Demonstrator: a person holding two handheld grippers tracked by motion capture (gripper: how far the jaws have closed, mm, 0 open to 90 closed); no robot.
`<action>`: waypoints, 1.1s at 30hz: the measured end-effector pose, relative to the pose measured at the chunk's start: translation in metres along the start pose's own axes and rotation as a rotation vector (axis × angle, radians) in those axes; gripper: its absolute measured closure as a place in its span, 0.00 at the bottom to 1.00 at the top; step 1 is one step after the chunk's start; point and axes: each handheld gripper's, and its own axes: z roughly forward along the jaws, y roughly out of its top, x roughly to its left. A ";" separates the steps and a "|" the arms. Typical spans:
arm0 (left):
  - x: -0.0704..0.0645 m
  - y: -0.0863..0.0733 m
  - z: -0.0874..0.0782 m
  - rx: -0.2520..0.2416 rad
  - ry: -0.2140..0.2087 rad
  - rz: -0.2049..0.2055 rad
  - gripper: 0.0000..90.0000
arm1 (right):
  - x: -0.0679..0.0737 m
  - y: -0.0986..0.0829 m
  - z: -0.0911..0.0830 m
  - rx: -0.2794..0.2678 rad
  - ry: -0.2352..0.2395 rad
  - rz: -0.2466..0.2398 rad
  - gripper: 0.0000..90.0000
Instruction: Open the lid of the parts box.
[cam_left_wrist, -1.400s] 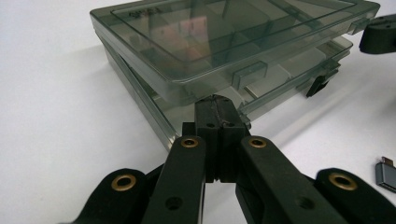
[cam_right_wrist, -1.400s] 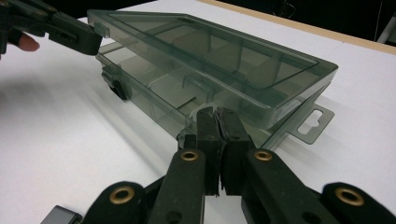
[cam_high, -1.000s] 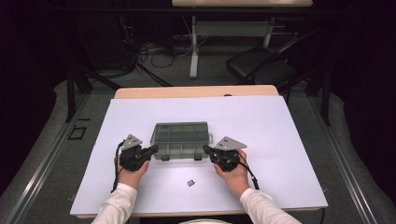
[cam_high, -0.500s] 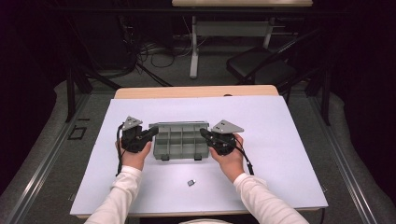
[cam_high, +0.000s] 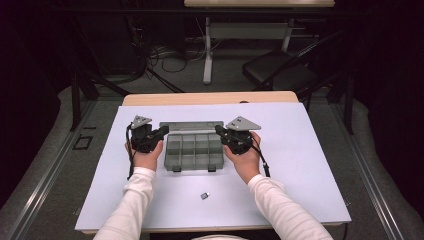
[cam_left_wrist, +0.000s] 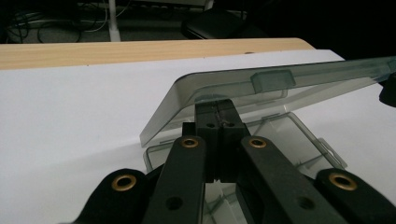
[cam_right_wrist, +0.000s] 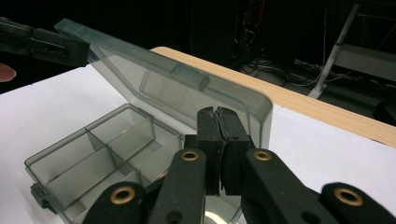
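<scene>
A grey see-through box (cam_high: 194, 151) with dividers sits at the centre of the high view, on the white sheet (cam_high: 310, 165) that covers the worktop (cam_high: 210, 98). Its lid (cam_high: 191, 125) stands raised along the far edge, tipped back past upright as far as the pictures show, and the compartments look empty.

The left gripper (cam_high: 159, 134) presses at the lid's left end and the right gripper (cam_high: 221, 132) at its right end. In the left gripper view the fingers (cam_left_wrist: 219, 122) are clenched together with their tips under the lid's (cam_left_wrist: 261, 88) rim, and no plastic shows between them. In the right gripper view the fingers (cam_right_wrist: 218, 126) are likewise closed on themselves, resting against the inside face of the lid (cam_right_wrist: 182, 88) near its corner. So both seem to push rather than pinch.

Judging from this, the opening is mostly done: the latches at the near edge are free and the lid is up. What seems left is to lay it fully back, and perhaps to deal with the small dark part (cam_high: 204, 196) lying on the sheet in the lower middle of the frame.

Behind the lid there is bare sheet before the wooden far edge of the worktop, so the lid has room to swing down. Both sides of the box are open too.
</scene>
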 end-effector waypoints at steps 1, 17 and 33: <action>0.000 0.001 0.001 -0.004 0.003 -0.004 1.00 | -0.001 0.002 0.001 0.000 -0.003 -0.001 0.98; 0.009 0.009 0.000 -0.057 0.000 -0.025 1.00 | -0.004 0.004 0.004 0.003 -0.049 0.001 0.94; 0.005 0.008 0.001 -0.064 0.014 0.005 1.00 | -0.014 -0.015 -0.011 -0.018 -0.076 -0.011 0.66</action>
